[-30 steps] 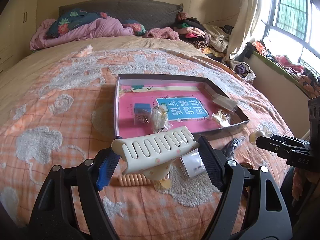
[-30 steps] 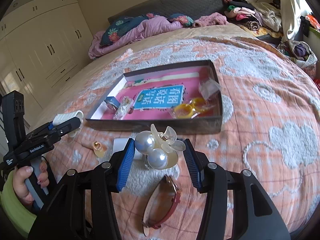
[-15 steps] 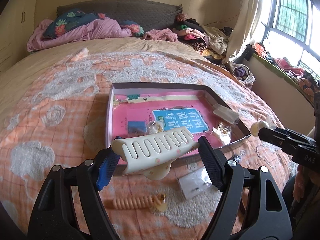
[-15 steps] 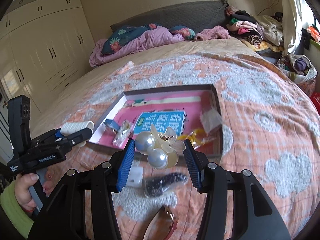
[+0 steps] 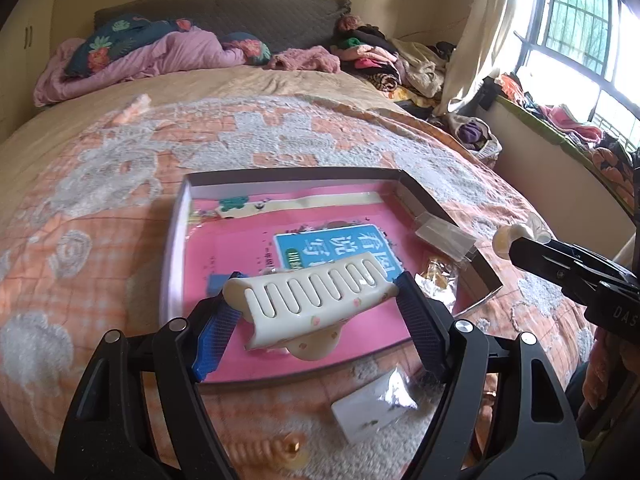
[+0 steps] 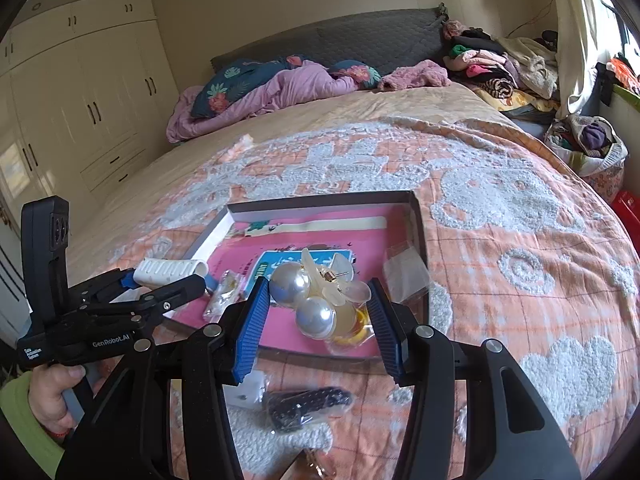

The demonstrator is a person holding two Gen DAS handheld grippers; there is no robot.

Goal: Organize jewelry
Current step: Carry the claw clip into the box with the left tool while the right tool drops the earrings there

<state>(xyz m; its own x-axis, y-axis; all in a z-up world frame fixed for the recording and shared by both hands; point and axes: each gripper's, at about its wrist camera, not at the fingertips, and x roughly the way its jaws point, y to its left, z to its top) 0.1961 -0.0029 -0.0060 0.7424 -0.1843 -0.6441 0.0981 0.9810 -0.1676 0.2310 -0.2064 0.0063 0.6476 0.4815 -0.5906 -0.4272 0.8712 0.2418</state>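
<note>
Both clips (image 5: 316, 300) nearer box (image 5: 176, 240), sunglasses cropped

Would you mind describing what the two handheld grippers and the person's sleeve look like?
Both grippers are matte black plastic frames with silver screw heads at the joints. The left gripper and right gripper each carry two fingers faced with ribbed blue pads. Seen from the right wrist, the left unit bears white "GenRobot.AI" lettering and an upright black handle. The sleeve is bright green. No cables show.
</note>
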